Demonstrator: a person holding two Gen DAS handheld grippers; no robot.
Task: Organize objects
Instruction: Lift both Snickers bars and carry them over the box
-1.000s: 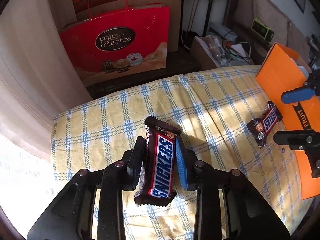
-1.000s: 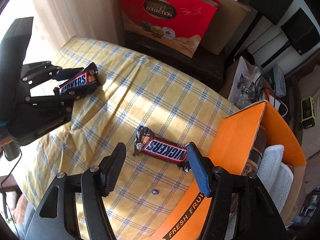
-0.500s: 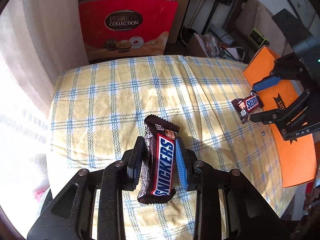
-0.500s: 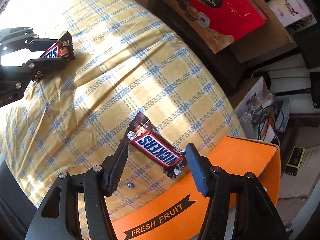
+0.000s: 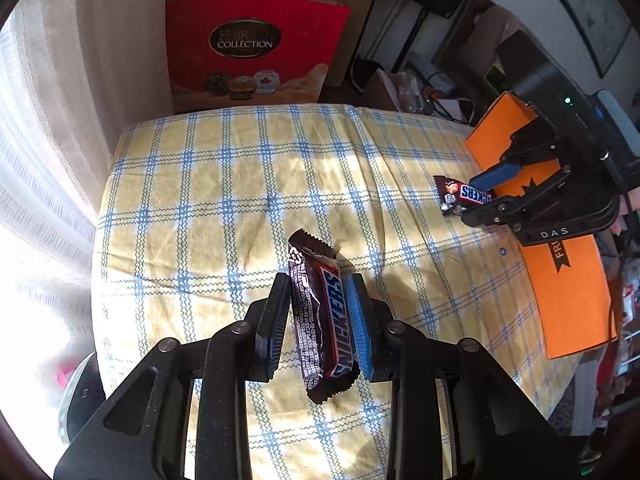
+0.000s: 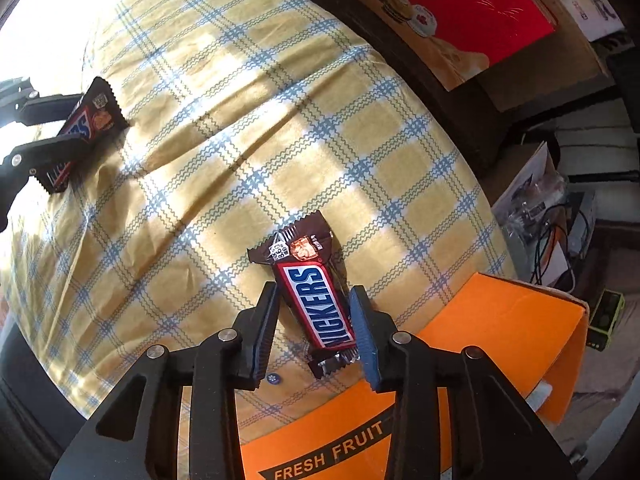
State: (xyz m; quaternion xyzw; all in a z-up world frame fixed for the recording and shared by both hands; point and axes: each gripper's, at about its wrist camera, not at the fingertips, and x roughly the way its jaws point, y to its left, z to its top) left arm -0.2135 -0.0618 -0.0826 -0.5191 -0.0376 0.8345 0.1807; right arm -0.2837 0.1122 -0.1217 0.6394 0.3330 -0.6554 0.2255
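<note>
My left gripper (image 5: 318, 280) is shut on a Snickers bar (image 5: 324, 320) and holds it lengthwise above the yellow and blue checked cloth (image 5: 240, 200). From the right wrist view that bar (image 6: 102, 114) shows at the far left between the left fingers (image 6: 52, 148). A second Snickers bar (image 6: 316, 300) lies on the cloth beside the orange "FRESH FRUIT" box (image 6: 500, 332). My right gripper (image 6: 314, 288) points down over it, its jaws closing, and the pads meet the wrapper's two long sides. In the left wrist view, the right gripper (image 5: 474, 198) straddles that bar (image 5: 452, 192).
The orange box (image 5: 568, 300) lies along the cloth's right edge. A red Ferrero Collection bag (image 5: 256, 44) and brown cardboard stand behind the table. Cables and clutter (image 6: 548, 216) fill the floor beyond the box. A pale curtain (image 5: 48, 120) hangs at the left.
The right gripper's jaws narrowed from wide apart to the sides of the lying bar, and it dropped lower and rolled. The left gripper carried its bar across, rolling slightly.
</note>
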